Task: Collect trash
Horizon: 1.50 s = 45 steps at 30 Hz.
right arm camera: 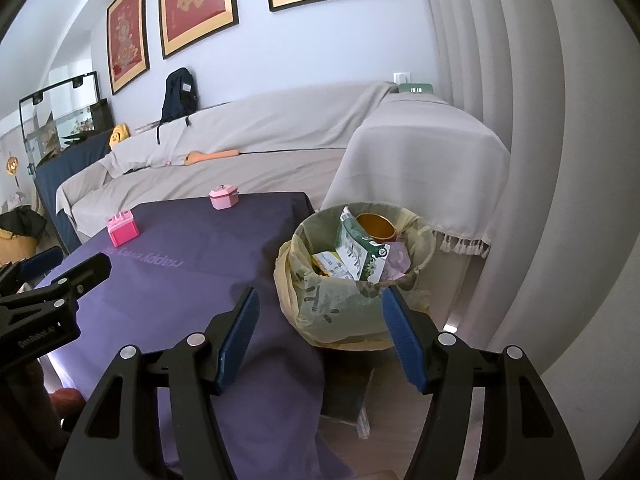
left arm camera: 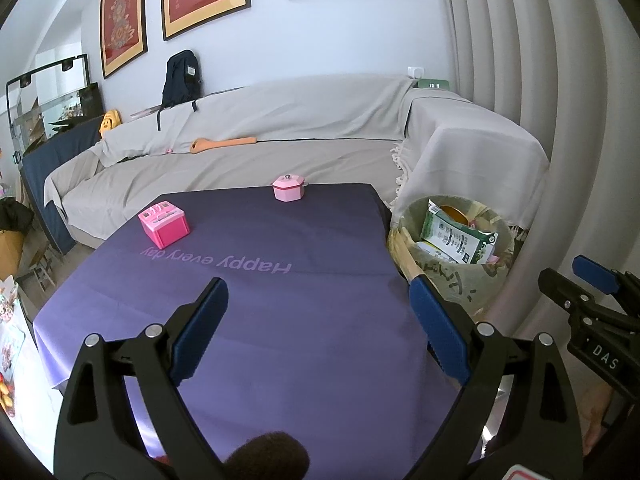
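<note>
Right wrist view: your right gripper (right arm camera: 320, 332) is spread, holding nothing, the trash bin (right arm camera: 352, 280) just ahead; your left gripper (left arm camera: 320, 320) gapes over the purple tablecloth (left arm camera: 240, 300).

Purple tablecloth (left arm camera: 280, 320), pink toys (left arm camera: 164, 229), green-white carton (right arm camera: 356, 256).

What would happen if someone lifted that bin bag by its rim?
The yellowish bin bag looks thin and see-through, so it would likely sag and crumple. The green-and-white carton and orange cup inside look light, though the carton's corners might poke the film.
</note>
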Motion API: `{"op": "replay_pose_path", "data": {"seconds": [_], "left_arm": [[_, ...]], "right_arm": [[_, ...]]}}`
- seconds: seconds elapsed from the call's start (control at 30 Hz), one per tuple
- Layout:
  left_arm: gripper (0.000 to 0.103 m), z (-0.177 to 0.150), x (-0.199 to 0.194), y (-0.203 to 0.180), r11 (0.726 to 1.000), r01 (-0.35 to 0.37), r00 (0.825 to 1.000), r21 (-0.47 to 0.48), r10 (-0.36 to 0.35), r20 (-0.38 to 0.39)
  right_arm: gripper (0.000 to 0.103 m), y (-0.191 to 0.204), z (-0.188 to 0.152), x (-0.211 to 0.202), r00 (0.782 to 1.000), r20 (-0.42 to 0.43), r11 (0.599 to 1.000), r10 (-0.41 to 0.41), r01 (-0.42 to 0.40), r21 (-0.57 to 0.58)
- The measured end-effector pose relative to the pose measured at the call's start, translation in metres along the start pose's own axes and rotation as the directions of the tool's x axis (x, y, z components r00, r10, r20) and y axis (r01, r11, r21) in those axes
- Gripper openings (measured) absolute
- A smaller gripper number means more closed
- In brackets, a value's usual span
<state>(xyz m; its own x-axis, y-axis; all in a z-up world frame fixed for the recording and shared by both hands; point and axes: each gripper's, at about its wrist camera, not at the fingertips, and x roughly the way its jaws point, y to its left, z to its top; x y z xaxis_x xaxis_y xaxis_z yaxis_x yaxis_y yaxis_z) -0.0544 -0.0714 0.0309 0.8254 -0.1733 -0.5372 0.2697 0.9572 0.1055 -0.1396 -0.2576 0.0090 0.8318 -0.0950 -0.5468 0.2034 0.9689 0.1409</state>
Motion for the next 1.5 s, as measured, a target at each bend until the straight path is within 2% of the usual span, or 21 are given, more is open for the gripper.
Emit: {"op": "replay_pose_path", "data": {"seconds": [1.5], "left_arm": [[0.088,-0.0003,0.0,-0.0048,1.0,0.009,1.0,0.001,-0.009,-0.002]], "right_arm": [[0.061,-0.0043,0.0019,-0.0006,1.0,0.003,1.0,-0.011,0.011,0.011]]}}
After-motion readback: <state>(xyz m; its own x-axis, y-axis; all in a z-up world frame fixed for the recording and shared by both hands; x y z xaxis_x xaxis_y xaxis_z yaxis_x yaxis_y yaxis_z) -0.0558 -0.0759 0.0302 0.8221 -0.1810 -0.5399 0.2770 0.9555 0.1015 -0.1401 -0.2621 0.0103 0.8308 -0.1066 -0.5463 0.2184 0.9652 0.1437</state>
